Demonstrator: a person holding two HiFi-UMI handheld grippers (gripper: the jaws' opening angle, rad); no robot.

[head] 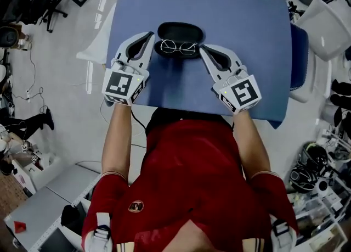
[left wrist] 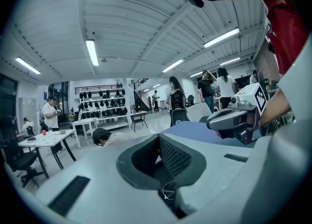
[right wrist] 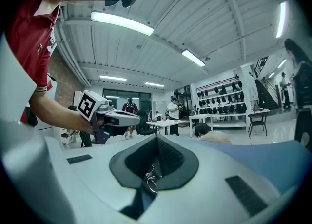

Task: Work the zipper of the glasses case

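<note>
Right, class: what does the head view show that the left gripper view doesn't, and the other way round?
Head view only: the black case lying open with glasses in it. Left gripper view only: ceiling lights, shelves and people standing across the room. Both: the right gripper and the blue table.

A big open work hall, like a lab, was shown. Long lights (left wrist: 92,52) were hung under a high ribbed ceiling (left wrist: 146,18). Dark round things (left wrist: 100,93) were kept in rows on wall shelves (left wrist: 100,113). White tables (left wrist: 44,139) were set on a shiny floor (left wrist: 151,123), people (left wrist: 207,89) were seen standing about, and cables (head: 28,89) were left lying around.
</note>
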